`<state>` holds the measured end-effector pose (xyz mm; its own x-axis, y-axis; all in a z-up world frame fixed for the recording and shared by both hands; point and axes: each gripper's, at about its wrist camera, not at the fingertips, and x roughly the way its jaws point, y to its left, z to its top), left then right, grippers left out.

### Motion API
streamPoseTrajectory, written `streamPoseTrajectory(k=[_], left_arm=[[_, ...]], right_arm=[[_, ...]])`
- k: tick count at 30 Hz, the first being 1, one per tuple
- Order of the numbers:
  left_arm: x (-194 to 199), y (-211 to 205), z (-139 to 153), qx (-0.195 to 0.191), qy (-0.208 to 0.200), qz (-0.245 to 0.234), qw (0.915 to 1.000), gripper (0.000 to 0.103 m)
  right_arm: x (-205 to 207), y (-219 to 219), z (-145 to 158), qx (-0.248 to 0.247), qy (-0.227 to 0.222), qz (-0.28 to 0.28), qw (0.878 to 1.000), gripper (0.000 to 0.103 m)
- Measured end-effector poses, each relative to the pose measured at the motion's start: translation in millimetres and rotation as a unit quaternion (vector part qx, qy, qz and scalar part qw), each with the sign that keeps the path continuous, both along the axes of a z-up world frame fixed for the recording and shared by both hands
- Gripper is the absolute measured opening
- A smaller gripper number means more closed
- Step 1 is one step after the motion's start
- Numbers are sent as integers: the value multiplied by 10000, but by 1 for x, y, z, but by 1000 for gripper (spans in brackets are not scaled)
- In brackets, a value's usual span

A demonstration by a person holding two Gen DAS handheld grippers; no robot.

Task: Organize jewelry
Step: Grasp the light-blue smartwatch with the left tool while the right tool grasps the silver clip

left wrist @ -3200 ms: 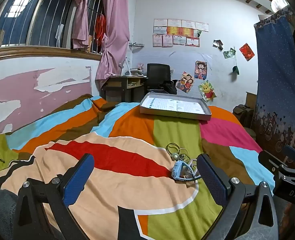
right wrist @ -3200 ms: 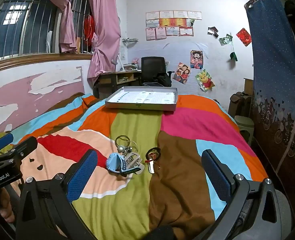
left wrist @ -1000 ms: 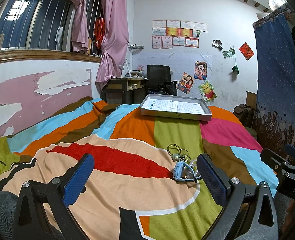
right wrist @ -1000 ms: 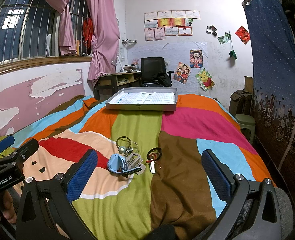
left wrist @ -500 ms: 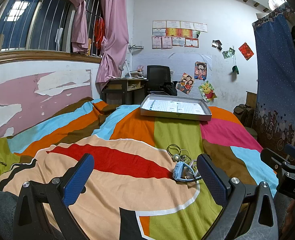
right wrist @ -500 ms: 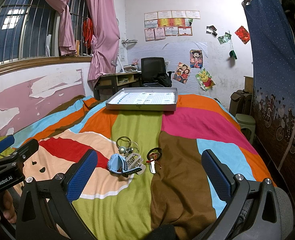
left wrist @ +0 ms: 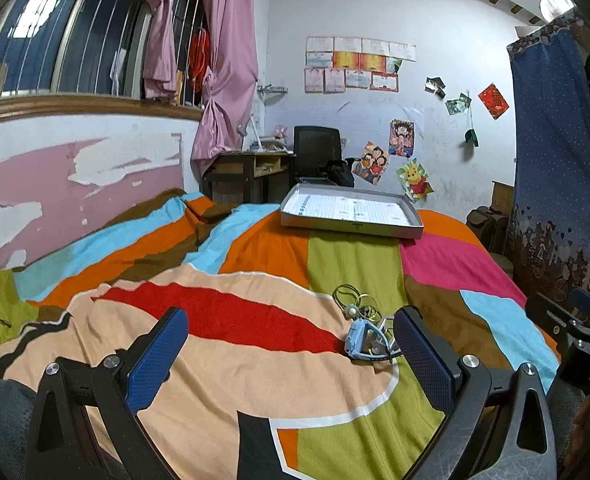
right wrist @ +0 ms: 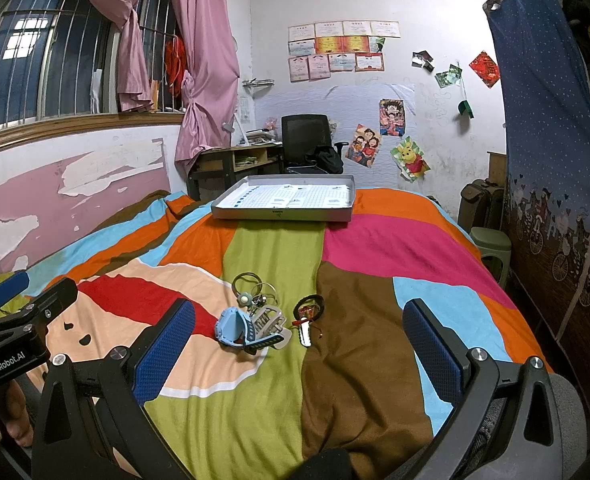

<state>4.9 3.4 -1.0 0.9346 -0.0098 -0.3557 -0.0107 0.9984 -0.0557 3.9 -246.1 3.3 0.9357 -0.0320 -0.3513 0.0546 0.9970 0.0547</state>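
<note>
A bedspread (right wrist: 279,392) of orange, green, pink, brown and sky-blue blocks carries a light-blue watch (right wrist: 233,326) at centre; a grey tray (right wrist: 283,212) with white gridded lining sits at 12 o'clock; pink curtains (right wrist: 205,60) hang at 11.

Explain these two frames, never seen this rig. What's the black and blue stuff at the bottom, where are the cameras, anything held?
No robot arm: a person holds a two-finger gripper in each hand, with a fisheye camera on each looking along its blue-padded fingers. One picture is from the left gripper, the other from the right gripper. Both are open and hold nothing. On the striped bedspread lie a blue watch, some rings and a key. A grey tray sits farther back.
</note>
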Motion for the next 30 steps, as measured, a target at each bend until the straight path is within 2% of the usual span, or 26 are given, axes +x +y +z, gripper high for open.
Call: streamPoseTrajectory(k=[4, 8, 12, 16, 21, 26, 30], left_arm=[[13, 7, -5, -209, 236, -59, 9995, 103], [23, 6, -2, -214, 323, -124, 9992, 103], [37, 3, 4, -212, 241, -94, 9994, 103], [53, 2, 11, -247, 94, -108, 9996, 103], [83, -3, 17, -248, 2, -181, 9995, 103], [126, -7, 16, -248, 138, -373, 9989, 103], [164, -8, 4, -280, 398, -514, 9975, 103]], right_arm=[[-1, 0, 3, 65, -75, -55, 9999, 102], [-2, -7, 10, 157, -219, -19, 9996, 102], [9, -7, 12, 129, -349, 23, 9993, 102], [22, -14, 16, 315, -388, 8, 9987, 102], [53, -22, 25, 369, -510, -24, 9980, 102], [102, -29, 35, 219, -517, 74, 9984, 102], [147, -34, 34, 254, -296, 351, 9986, 102]])
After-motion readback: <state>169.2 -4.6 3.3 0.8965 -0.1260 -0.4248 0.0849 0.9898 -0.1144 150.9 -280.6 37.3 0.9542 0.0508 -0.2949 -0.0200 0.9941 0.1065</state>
